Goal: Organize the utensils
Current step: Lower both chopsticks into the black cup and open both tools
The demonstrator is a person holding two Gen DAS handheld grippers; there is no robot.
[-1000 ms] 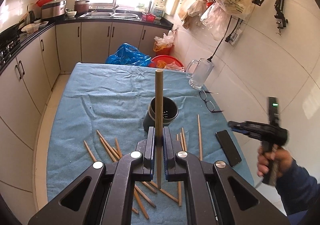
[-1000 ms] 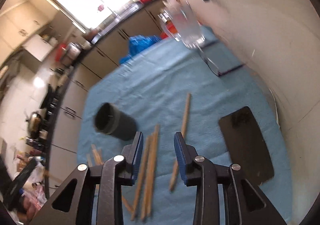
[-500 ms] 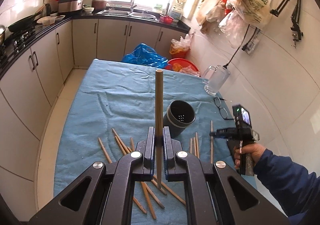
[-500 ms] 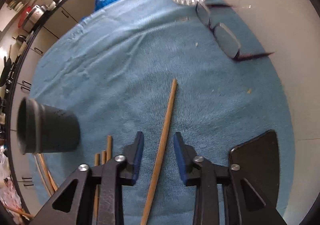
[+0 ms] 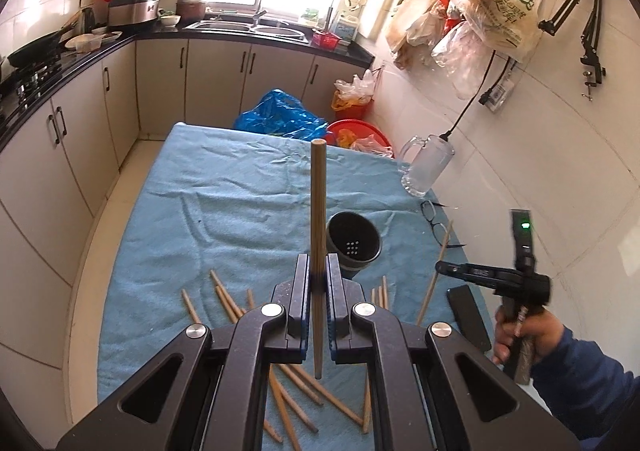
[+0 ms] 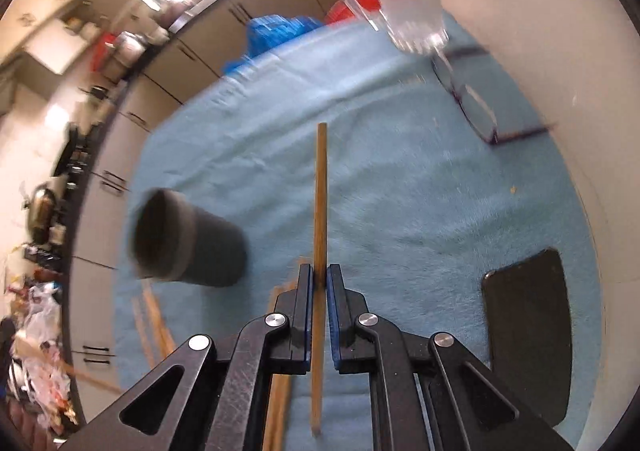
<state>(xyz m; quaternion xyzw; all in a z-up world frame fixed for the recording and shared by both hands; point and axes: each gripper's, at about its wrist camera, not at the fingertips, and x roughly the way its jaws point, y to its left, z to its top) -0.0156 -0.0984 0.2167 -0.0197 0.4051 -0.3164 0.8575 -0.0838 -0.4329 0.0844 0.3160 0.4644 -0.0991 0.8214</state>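
Observation:
My left gripper (image 5: 318,287) is shut on a wooden chopstick (image 5: 318,211) and holds it above the blue-covered table (image 5: 224,203). A dark round utensil holder (image 5: 353,243) stands just right of it. Several loose chopsticks (image 5: 224,301) lie on the cloth below. My right gripper (image 6: 319,283) is shut on another chopstick (image 6: 321,187), lifted off the cloth; the holder (image 6: 184,241) is to its left. In the left wrist view the right gripper (image 5: 442,266) shows with its chopstick (image 5: 436,271) slanting.
A glass mug (image 5: 426,167) and eyeglasses (image 5: 434,217) sit at the table's far right by the wall. A black phone (image 5: 468,317) lies at the right edge; it also shows in the right wrist view (image 6: 528,335). Kitchen cabinets (image 5: 80,123) run along the left.
My right gripper has closed on the chopstick that lay between its jaws and lifted it off the cloth. My left gripper still holds its chopstick.

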